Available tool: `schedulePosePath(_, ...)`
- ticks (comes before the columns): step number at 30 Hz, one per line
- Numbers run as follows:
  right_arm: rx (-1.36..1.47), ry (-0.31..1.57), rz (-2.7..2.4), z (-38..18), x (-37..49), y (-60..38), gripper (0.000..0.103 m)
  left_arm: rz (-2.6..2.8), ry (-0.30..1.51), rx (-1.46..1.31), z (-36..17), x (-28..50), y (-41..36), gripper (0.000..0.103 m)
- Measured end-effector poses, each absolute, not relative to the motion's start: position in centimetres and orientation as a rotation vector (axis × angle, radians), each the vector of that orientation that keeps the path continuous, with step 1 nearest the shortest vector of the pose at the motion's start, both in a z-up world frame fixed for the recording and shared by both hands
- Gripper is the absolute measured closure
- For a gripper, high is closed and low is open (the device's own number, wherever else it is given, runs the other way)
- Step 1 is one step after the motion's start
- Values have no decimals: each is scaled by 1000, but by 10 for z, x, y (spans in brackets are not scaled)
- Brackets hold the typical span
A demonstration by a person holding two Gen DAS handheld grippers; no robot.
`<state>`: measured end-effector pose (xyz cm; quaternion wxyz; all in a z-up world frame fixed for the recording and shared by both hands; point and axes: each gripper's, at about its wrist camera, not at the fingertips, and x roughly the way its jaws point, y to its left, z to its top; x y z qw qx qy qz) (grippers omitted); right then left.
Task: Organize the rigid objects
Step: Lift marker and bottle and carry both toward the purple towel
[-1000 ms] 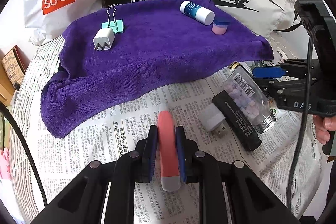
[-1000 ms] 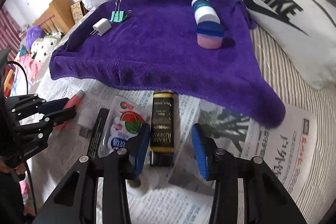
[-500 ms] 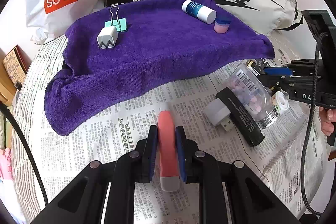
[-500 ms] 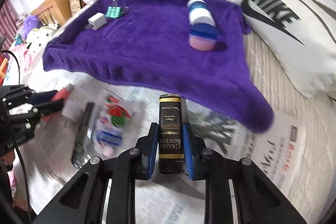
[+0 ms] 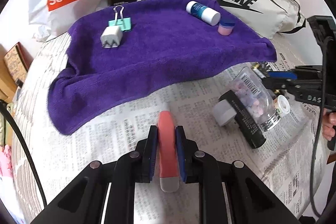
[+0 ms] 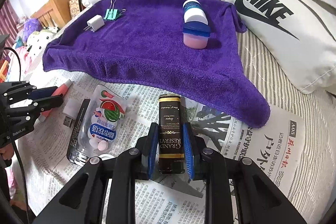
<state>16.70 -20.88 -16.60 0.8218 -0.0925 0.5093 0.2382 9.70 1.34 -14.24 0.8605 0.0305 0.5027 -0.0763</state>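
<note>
Low in the centre of the left wrist view, the left gripper [image 5: 166, 140] is pinching a slim coral-pink tube with a grey cap [image 5: 167, 150] lengthwise between its blue pads, cap end toward the camera, so the tube runs along the fingers and should not swing out. In the right wrist view the right gripper [image 6: 170, 140] sits at lower centre with its pads closed against the sides of a black box lettered "Grand Reserve" [image 6: 170, 133]; gripping it across the narrow width looks like the only way the box fits the jaws. Both items are over the newspaper [image 6: 273, 146] spread across the lower half of each frame. Lying on that paper at lower left of the right view are a clear candy bottle with a watermelon label [image 6: 98, 125], a white USB plug [image 6: 70, 108] and a long black bar [image 6: 78, 119]. The purple towel [image 6: 147, 45] fills the upper middle and seems to be the sorting place, since it already carries a white charger [image 6: 95, 23] beside a teal binder clip [image 6: 112, 13] at upper left, and a blue-and-white bottle [image 6: 194, 12] touching a pink jar with a blue lid [image 6: 196, 36] at upper right. The pairing suggests like goes with like, so each held item probably belongs on the bare towel.
</note>
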Motion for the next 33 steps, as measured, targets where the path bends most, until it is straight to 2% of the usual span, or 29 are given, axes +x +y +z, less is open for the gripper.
schedulePosePath(21, -226, 1099, 474, -166, 154, -217, 79, -139, 1058, 59, -138, 95, 23, 86)
schedulePosePath(33, -126, 1026, 586, -117, 155, -228, 80, -162, 978, -14, -96, 110, 46, 86)
